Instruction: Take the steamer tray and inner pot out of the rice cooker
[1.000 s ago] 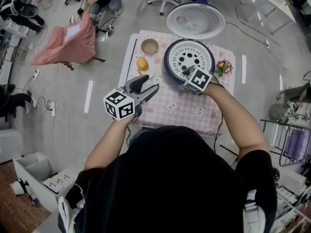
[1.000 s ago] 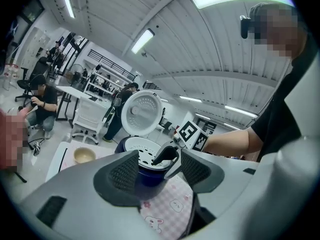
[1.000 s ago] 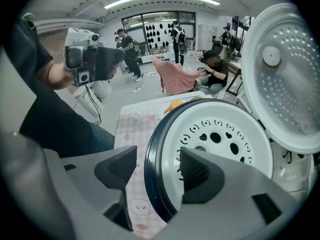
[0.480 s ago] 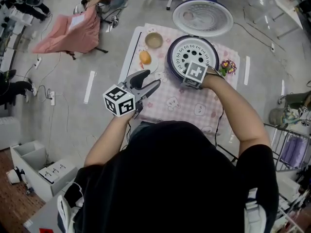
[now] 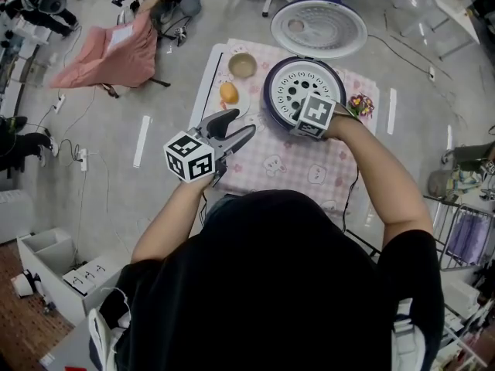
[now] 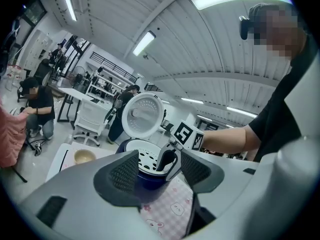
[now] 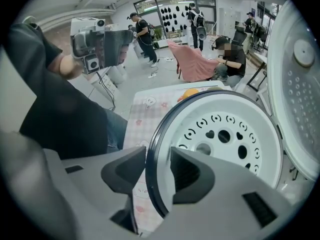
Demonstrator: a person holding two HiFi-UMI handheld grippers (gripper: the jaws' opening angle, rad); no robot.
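The rice cooker (image 5: 270, 108) stands open on the checked tablecloth, with its lid (image 5: 319, 28) tipped back. Inside it lies the white perforated steamer tray (image 5: 304, 86), which hides the inner pot. My right gripper (image 5: 300, 120) points down at the cooker's near rim. In the right gripper view its jaws (image 7: 157, 171) straddle the dark rim and the tray's edge (image 7: 230, 134); they have just been closing, and I see no firm press. My left gripper (image 5: 236, 126) hovers open and empty to the left of the cooker, facing it (image 6: 160, 171).
A small bowl (image 5: 243, 65) and an orange object (image 5: 229, 93) sit on the table (image 5: 286, 168) left of the cooker. A small flower bunch (image 5: 360, 104) stands to its right. Around the table are a pink-draped chair (image 5: 116, 52), cables and people.
The right gripper has tilted steeper over the cooker's near rim, its marker cube now covering the jaws from above. The left gripper has stayed where it was.
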